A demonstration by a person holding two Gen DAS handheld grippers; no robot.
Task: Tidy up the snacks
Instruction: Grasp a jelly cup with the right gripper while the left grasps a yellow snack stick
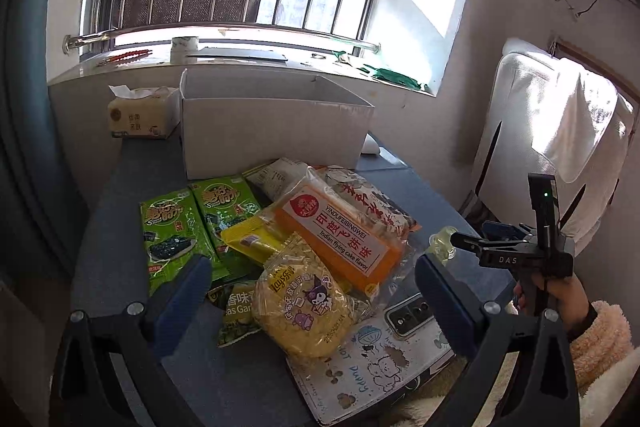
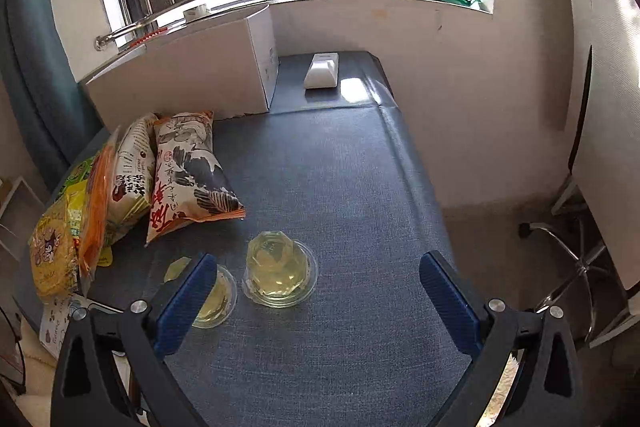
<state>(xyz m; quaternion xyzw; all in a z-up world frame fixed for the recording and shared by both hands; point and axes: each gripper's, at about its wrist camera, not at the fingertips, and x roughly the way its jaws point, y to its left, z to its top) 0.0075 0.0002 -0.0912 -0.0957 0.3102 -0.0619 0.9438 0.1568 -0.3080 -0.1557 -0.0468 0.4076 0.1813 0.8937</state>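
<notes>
Right wrist view: the right tongs (image 2: 318, 291) hang spread apart over two clear jelly cups (image 2: 280, 275) on the blue woven surface (image 2: 360, 167), one cup partly behind the left finger. Left tongs (image 1: 312, 291), also apart, frame a yellow crinkly snack bag (image 1: 300, 307) in the heaped packets before a white cardboard box (image 1: 276, 123).

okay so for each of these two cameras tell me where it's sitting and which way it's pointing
Left wrist: on the left gripper, looking forward over the snack pile toward the white box and window; its open blue fingers show, plus the right gripper and hand.
Right wrist: on the right gripper, angled down at two jelly cups on the blue table; only its own open fingers show.
Shared: the box, the Lay's pack, a jelly cup.
</notes>
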